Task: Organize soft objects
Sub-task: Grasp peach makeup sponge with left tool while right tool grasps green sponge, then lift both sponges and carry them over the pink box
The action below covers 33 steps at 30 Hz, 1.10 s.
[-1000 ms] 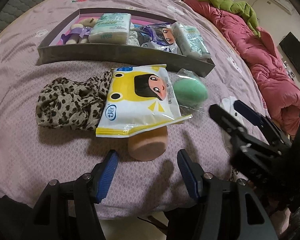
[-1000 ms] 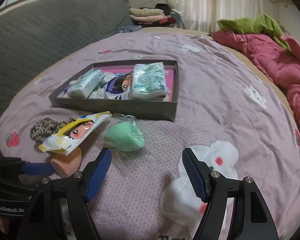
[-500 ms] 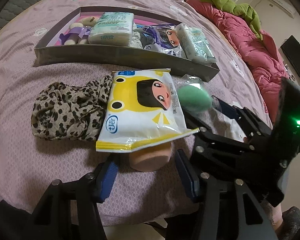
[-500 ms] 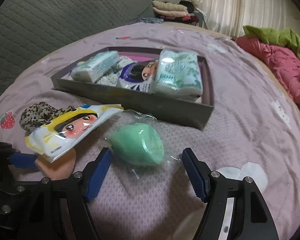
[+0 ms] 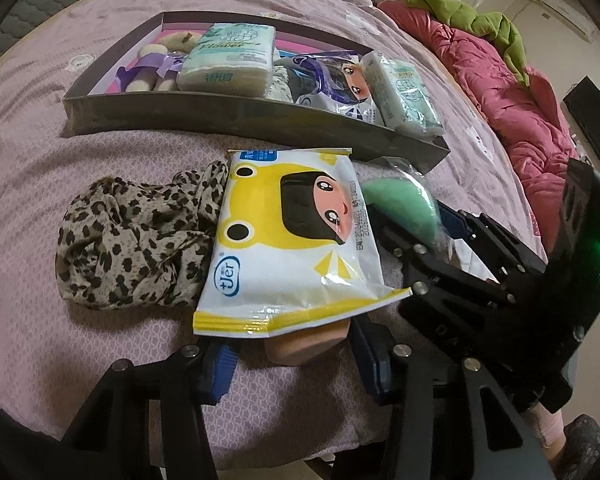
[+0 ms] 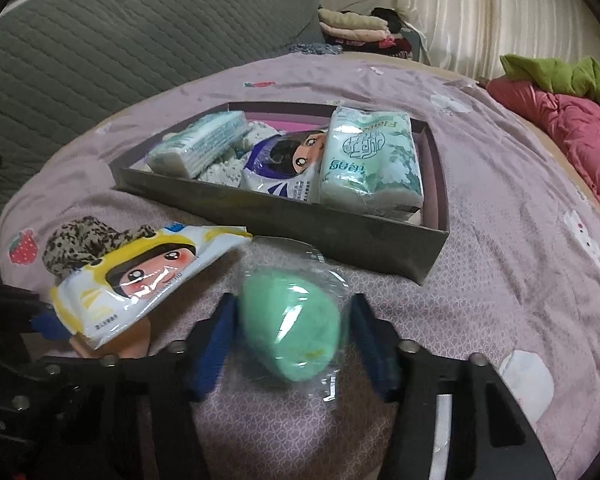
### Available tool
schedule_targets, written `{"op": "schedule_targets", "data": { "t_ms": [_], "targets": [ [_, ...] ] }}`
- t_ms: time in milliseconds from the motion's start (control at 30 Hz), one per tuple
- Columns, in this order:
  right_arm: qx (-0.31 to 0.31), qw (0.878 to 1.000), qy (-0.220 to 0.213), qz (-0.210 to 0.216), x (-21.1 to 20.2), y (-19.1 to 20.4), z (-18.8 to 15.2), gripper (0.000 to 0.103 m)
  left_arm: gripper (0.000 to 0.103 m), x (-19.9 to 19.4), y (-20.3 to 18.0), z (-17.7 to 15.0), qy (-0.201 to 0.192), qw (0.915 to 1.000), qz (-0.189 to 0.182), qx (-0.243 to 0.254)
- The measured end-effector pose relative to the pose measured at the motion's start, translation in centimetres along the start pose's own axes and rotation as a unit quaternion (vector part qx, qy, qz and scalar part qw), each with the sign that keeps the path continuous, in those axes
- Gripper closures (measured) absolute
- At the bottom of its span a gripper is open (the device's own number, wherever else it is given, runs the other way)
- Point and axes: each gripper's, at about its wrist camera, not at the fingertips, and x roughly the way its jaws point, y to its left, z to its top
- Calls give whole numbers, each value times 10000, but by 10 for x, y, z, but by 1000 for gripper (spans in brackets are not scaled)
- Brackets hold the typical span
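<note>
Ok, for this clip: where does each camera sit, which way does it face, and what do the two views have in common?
Left wrist: sits on the left tongs, looking across the bed at the yellow wipes pack and box; its own fingers and the right tongs show.
Right wrist: sits on the right tongs, facing the green sponge between its open fingers.
Shared: sponge, wipes pack, box, leopard cloth.

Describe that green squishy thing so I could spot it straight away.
Start at the dark shallow tray of tissue packs on the purple bedspread. Just in front of its near wall lies the green egg-shaped sponge, sealed in clear crinkly plastic, between the open blue fingers of the right claw. Its neighbours are a yellow cartoon wipes pack and a peach sponge.
</note>
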Motion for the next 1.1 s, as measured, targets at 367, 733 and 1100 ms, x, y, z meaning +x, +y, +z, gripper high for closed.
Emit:
{"op": "schedule_targets", "data": {
  "t_ms": [367, 733, 1100],
  "targets": [
    [395, 9988, -222, -183, -24, -17, -6, 55, 65, -2, -21, 0, 2, 9993, 226, 285],
    [849, 9955, -417, -27, -43, -26, -8, 55, 66, -25, -12, -11, -5, 9997, -132, 205],
    [850, 9951, -501, -58, -56, -14, -10, 55, 66, -45, -23, -24, -62, 9987, -312, 398]
  ]
}}
